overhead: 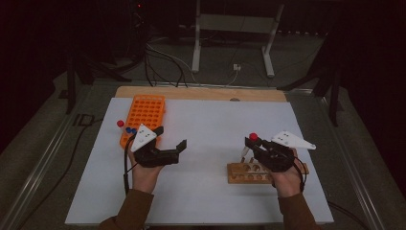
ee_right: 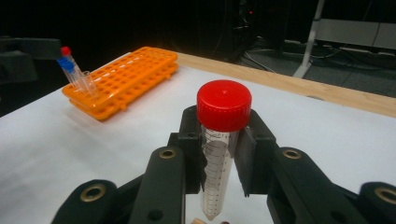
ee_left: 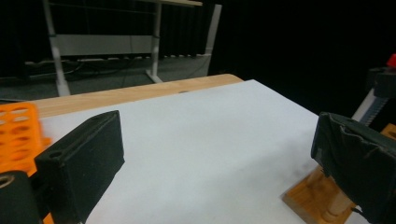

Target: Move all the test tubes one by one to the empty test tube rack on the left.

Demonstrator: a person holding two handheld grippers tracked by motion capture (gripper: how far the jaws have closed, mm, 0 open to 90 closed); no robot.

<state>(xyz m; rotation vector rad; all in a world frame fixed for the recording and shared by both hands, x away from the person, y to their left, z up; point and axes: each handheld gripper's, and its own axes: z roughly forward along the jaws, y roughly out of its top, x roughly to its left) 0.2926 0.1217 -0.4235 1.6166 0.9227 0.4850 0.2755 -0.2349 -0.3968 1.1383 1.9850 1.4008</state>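
Right gripper view: right tool (ee_right: 223, 154) grasps a clear graduated tube (ee_right: 215, 172), red-capped, conical-tipped, upright.

The high view looks forward and down over the whole white table (overhead: 206, 191). Both gripper views sit low and close, facing across it, sharing the orange rack (ee_right: 126, 77).

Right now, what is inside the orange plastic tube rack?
The orange plastic tube rack holds capped tubes at one end: one red-capped tube and blue-capped tubes. The left gripper hides that corner from above.
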